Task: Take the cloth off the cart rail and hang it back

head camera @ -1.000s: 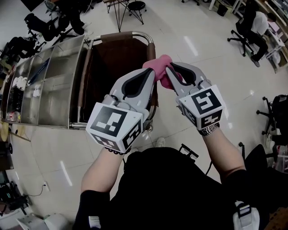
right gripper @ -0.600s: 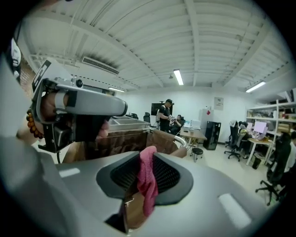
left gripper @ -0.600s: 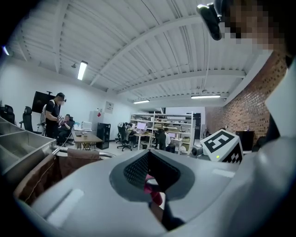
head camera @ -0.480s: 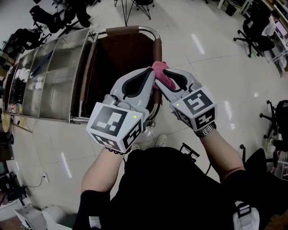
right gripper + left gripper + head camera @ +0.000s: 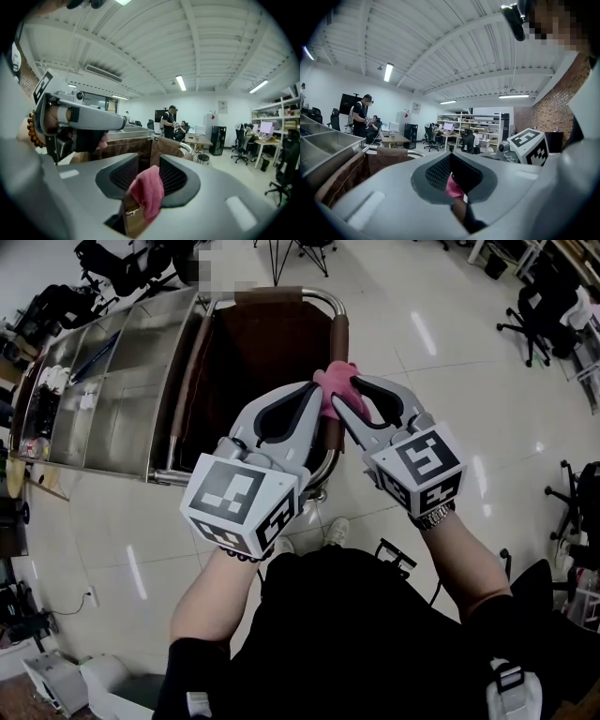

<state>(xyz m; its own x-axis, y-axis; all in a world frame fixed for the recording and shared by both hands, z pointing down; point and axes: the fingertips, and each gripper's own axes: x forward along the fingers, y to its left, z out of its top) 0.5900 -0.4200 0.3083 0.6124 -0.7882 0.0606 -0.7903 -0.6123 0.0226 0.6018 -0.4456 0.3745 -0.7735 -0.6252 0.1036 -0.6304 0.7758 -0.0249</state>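
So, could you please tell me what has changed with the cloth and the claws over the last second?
The right claw has just been opening: it was clamped on the pink cloth, and its jaws now stand apart with the cloth loose between them, draped over the cart rail. The left claw stayed closed on the cloth.

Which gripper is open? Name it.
The right gripper: its jaws have just been opening and stand apart around the cloth; the left gripper is shut on it.
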